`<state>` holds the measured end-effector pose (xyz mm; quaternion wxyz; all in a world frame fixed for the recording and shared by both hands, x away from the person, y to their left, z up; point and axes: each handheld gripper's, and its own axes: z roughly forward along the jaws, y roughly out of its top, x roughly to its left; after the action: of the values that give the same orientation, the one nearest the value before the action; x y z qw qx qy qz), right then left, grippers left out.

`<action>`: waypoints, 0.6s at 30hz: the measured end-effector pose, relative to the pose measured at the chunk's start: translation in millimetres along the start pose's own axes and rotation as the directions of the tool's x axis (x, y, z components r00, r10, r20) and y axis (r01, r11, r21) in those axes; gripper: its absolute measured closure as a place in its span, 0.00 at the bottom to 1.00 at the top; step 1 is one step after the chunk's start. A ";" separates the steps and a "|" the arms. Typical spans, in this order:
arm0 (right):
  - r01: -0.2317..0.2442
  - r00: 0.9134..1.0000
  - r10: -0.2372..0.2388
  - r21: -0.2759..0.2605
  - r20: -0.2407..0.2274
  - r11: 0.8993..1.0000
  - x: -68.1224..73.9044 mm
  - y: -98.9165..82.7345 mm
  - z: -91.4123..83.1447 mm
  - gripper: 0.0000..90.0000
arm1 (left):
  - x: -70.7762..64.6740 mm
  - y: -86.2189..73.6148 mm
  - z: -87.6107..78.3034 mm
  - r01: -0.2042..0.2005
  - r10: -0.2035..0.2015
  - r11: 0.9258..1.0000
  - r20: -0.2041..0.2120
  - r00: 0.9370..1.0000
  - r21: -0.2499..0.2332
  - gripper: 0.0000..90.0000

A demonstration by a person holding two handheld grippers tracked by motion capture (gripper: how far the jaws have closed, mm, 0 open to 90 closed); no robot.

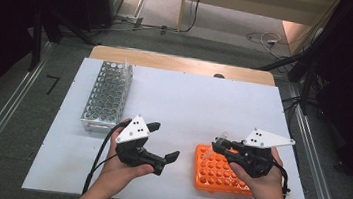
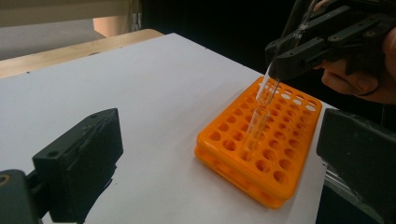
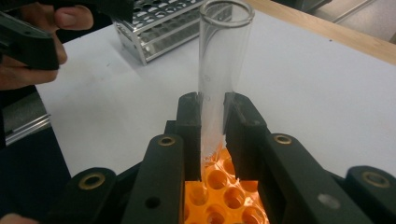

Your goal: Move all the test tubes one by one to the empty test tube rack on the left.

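Right gripper view: right gripper [image 3: 212,135] jaws clamped on glass test tube [image 3: 223,56] mid-body, over orange rack [image 3: 224,191]. Light, slick, fragile; grip gently. Left gripper [image 1: 163,143] jaws open, empty.

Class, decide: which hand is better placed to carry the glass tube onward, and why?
Right. The right gripper already clamps the glass tube above the orange rack; the left gripper hangs open, holding nothing.

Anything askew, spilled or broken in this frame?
Nothing stands out. The right gripper holds a clear glass tube over the orange rack; a second tube leans in a rack hole, intact.
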<state>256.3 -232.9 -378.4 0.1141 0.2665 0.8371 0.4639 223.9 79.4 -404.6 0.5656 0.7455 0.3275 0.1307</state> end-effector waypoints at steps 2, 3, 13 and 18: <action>0.006 1.000 -0.006 -0.002 -0.010 1.000 4.4 1.8 0.6 0.82 | -0.8 0.4 0.1 -0.004 0.004 1.000 0.005 1.000 0.001 0.00; 0.010 1.000 -0.010 -0.003 -0.016 1.000 6.8 2.7 1.1 0.82 | -1.1 0.5 0.2 -0.003 0.003 1.000 0.007 1.000 0.001 0.00; 0.044 0.996 -0.042 0.025 -0.078 0.999 26.4 1.9 19.2 0.82 | -4.1 1.5 1.4 -0.005 0.005 1.000 0.053 0.999 -0.001 0.03; 0.058 0.993 -0.052 0.056 -0.104 0.997 34.8 -2.5 32.9 0.82 | -6.4 1.3 3.7 0.000 0.000 1.000 0.090 0.996 0.001 0.06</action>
<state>240.9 -191.2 -396.4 0.0757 0.2226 0.8622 0.4488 221.6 72.4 -403.4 0.5793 0.7509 0.3019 0.0967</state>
